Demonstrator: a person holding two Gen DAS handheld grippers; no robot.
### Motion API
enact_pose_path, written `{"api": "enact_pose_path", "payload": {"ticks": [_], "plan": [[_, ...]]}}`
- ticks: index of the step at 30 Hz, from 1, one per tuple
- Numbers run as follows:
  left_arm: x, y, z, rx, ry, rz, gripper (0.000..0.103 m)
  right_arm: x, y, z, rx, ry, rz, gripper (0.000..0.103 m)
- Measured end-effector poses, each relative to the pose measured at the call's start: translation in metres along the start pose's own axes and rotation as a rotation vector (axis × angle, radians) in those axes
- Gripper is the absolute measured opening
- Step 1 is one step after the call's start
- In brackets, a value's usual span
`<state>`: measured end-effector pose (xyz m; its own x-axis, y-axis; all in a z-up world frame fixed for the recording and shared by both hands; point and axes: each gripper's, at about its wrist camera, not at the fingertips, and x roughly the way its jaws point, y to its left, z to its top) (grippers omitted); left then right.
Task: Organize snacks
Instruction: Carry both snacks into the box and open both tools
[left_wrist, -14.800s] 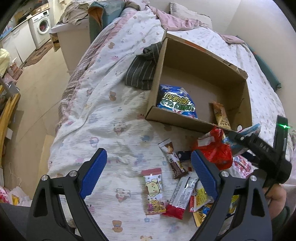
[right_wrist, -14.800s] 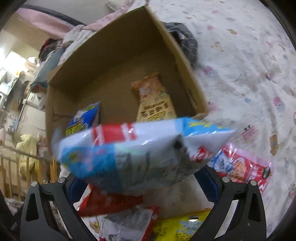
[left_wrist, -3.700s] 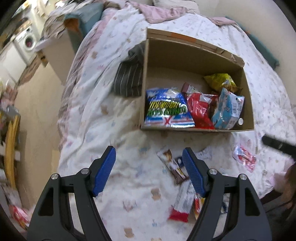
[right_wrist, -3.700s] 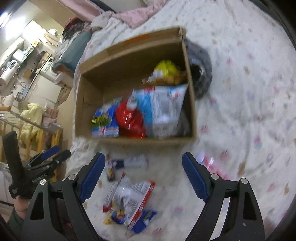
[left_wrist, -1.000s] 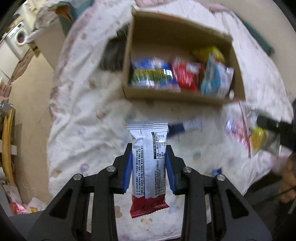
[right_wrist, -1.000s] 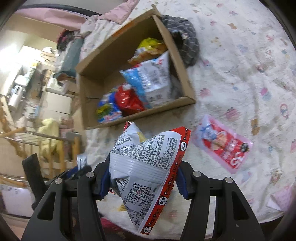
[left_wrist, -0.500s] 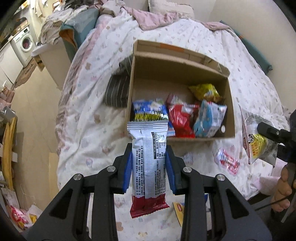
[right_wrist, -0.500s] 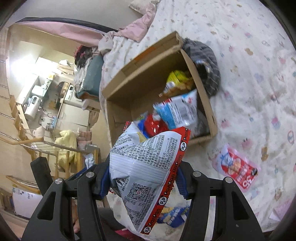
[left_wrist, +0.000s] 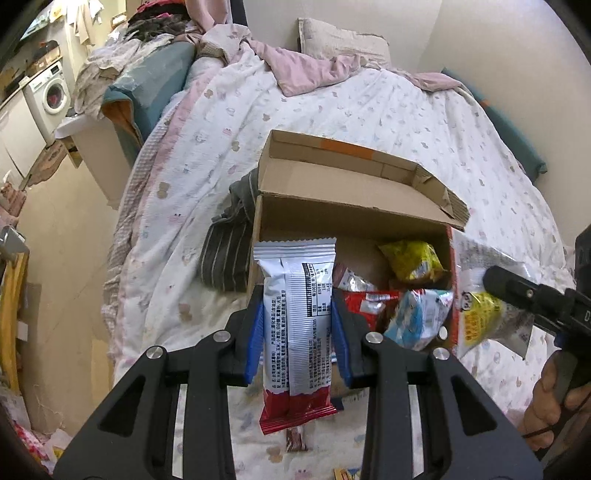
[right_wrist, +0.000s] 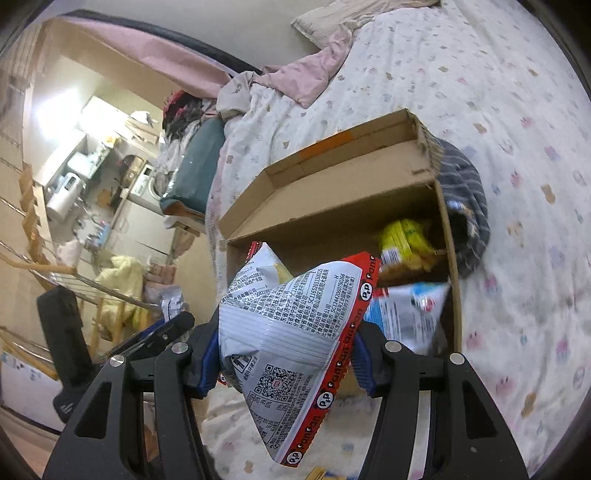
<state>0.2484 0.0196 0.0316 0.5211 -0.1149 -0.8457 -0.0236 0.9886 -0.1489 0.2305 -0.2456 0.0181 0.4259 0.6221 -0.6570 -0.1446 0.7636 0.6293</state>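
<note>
Left wrist view: the left gripper (left_wrist: 297, 341) is clamped on a silver bar (left_wrist: 298, 325), held upright before the box (left_wrist: 354, 206) on the bed (left_wrist: 388, 110).

Right wrist view: the right gripper (right_wrist: 286, 356) pinches a bag (right_wrist: 295, 332) over the box's (right_wrist: 332, 206) near edge.

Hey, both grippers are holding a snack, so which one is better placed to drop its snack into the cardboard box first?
Probably the right gripper: in the left wrist view its chip bag hangs beside the cardboard box at the right wall. The left gripper holds its snack bar before the near wall.
</note>
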Motion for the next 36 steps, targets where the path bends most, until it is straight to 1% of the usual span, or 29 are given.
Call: {"api": "enact_pose_path", "payload": {"ticks": [5, 8, 10, 12, 13, 19, 25, 29, 31, 32, 33, 35, 36], "plan": [[0.030, 0.008, -0.002, -0.020, 0.023, -0.019, 0.029, 0.026, 0.002, 0.007, -0.034, 0.010, -0.050, 0.060], [0.048, 0.011, 0.000, -0.025, 0.049, -0.034, 0.029, 0.041, -0.004, 0.010, 0.010, 0.015, -0.048, 0.060], [0.052, 0.011, 0.002, -0.018, 0.041, -0.031, 0.029, 0.051, -0.007, 0.013, 0.043, 0.016, -0.041, 0.060], [0.054, 0.013, 0.004, -0.006, 0.019, -0.011, 0.029, 0.063, -0.006, 0.016, 0.036, 0.009, -0.056, 0.060], [0.057, 0.014, 0.004, 0.000, 0.021, -0.005, 0.029, 0.068, -0.004, 0.016, 0.030, 0.010, -0.056, 0.060], [0.067, 0.020, 0.005, -0.010, 0.076, -0.061, 0.029, 0.095, -0.004, 0.013, -0.006, 0.049, -0.083, 0.060], [0.065, 0.018, 0.005, -0.010, 0.081, -0.080, 0.029, 0.105, -0.011, 0.014, 0.002, 0.059, -0.078, 0.062], [0.071, 0.014, 0.002, 0.007, 0.101, -0.076, 0.029, 0.104, -0.016, 0.013, 0.015, 0.063, -0.069, 0.062], [0.075, 0.013, 0.001, 0.009, 0.113, -0.075, 0.029, 0.104, -0.019, 0.013, 0.025, 0.068, -0.067, 0.065], [0.076, 0.013, 0.001, 0.010, 0.118, -0.076, 0.029, 0.103, -0.021, 0.013, 0.029, 0.064, -0.067, 0.067], [0.078, 0.013, 0.000, 0.011, 0.124, -0.075, 0.030, 0.102, -0.022, 0.014, 0.035, 0.060, -0.065, 0.075], [0.080, 0.012, -0.001, 0.014, 0.136, -0.068, 0.040, 0.101, -0.024, 0.014, 0.050, 0.058, -0.061, 0.087], [0.081, 0.012, -0.001, 0.017, 0.145, -0.062, 0.053, 0.101, -0.024, 0.014, 0.055, 0.057, -0.063, 0.090]]}}
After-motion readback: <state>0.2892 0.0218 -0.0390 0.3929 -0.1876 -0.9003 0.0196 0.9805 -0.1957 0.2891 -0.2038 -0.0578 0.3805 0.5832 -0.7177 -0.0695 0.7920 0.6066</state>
